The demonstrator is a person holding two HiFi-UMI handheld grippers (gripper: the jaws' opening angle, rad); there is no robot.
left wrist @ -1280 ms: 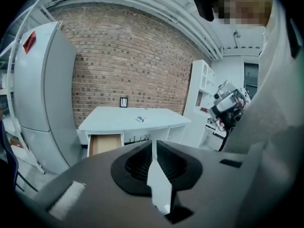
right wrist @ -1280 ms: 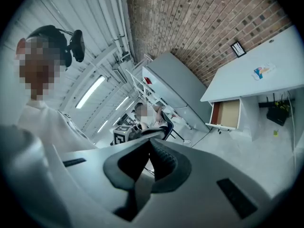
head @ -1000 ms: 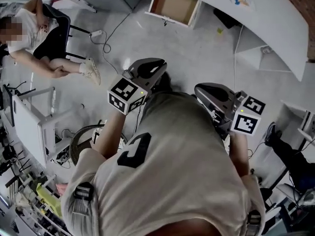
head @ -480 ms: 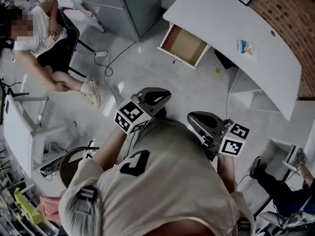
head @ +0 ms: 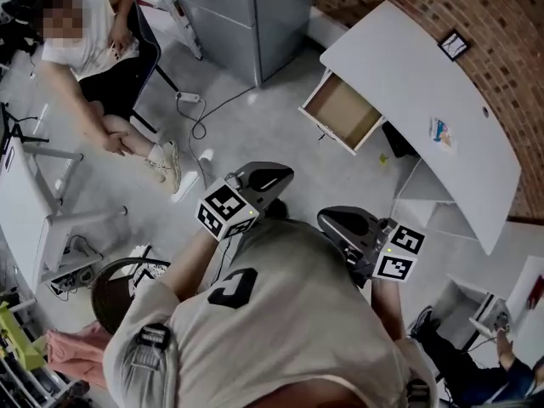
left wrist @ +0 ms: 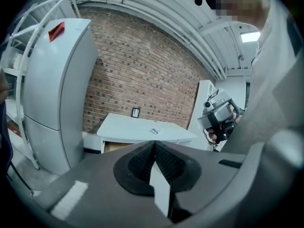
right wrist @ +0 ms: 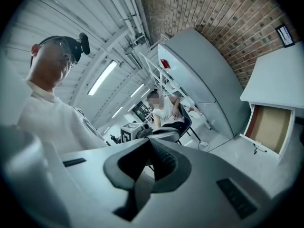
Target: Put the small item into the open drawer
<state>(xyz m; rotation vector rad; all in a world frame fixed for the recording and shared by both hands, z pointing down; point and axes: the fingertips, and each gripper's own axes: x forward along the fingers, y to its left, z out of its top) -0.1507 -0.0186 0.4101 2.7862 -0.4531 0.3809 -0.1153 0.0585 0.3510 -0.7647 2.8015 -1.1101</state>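
Note:
The open drawer [head: 344, 113] juts from a white curved desk [head: 408, 75] at the far side of the floor; its brown inside looks bare. A small colourful item [head: 440, 132] lies on the desk top, and shows too as the small item [left wrist: 154, 131] in the left gripper view. My left gripper [head: 285, 175] is held close to my chest, shut with nothing between its jaws [left wrist: 153, 148]. My right gripper [head: 328, 218] sits beside it, shut and empty as well [right wrist: 151, 146]. Both are well short of the desk. The right gripper view catches the drawer [right wrist: 268, 125] at its right edge.
A tall grey cabinet [head: 246, 15] stands left of the desk against the brick wall. A person sits on a chair [head: 93, 49] at upper left, with a cable and power block [head: 189, 98] on the floor nearby. A small picture frame [head: 454, 44] stands on the desk.
The head view has swung: desk and drawer have slid down and right in the picture, and the brick wall has come into sight. Both grippers stay shut near the chest.

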